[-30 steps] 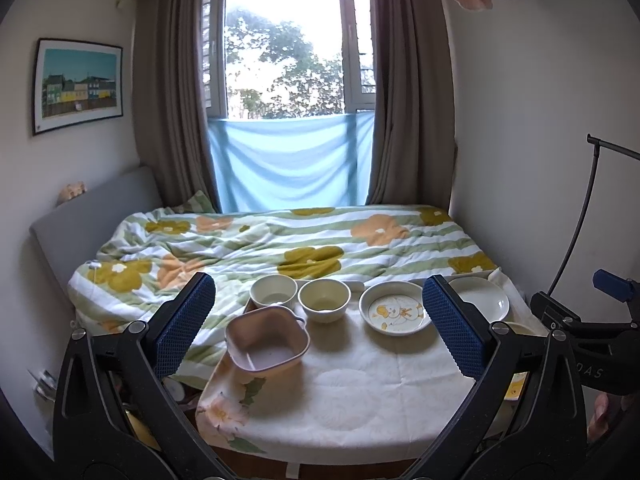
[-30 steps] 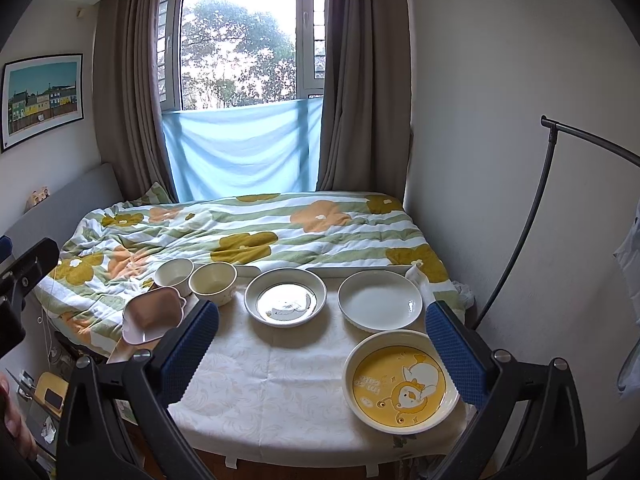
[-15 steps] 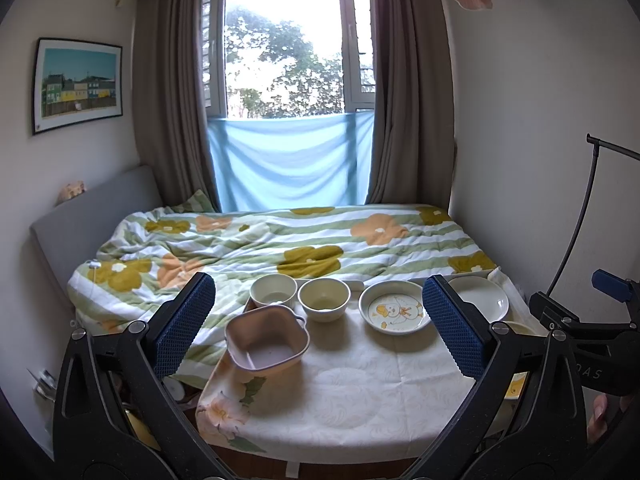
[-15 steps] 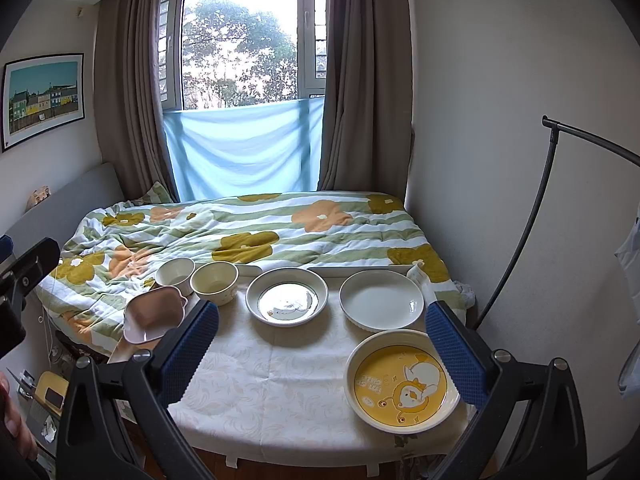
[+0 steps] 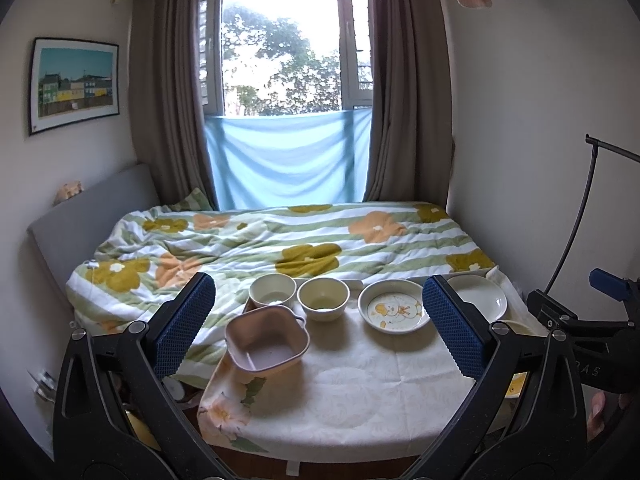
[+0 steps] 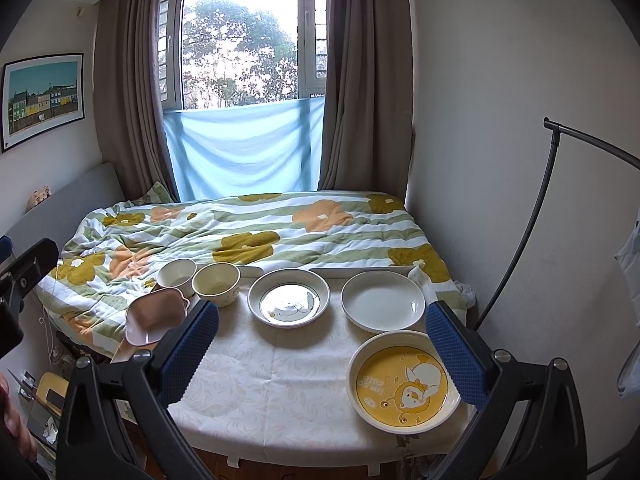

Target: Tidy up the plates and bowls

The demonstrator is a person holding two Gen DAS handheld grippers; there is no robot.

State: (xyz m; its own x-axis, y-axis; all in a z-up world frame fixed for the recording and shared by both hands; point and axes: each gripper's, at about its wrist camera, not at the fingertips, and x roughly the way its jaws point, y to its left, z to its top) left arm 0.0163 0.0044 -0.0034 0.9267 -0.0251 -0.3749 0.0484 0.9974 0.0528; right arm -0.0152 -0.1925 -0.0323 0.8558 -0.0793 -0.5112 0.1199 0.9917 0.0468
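holding both claws back from the desk (image 6: 280, 380), we have nothing in hand yet — the left claw (image 5: 316, 332) and the right claw (image 6: 320, 348) each stand wide open and empty, well short of the dishes, which suits sizing up the layout before reaching.

the dishes sit apart on the white cloth. on the left a pink square bowl (image 5: 266, 344) hangs close to the desk's corner, with a white bowl (image 5: 273, 290) and a cream bowl (image 5: 323, 298) side by side just behind it. a plate with a cartoon print (image 6: 289, 297) lies mid-row, a plain white plate (image 6: 383, 300) to its right, and a yellow duck plate (image 6: 404, 382) nearest the right claw.

we judge the sorting not begun: nothing is stacked. the split looks natural — bowls fall to the left claw, plates to the right. the pink bowl so near the corner could slip off if nudged, so we would grip its rim squarely.
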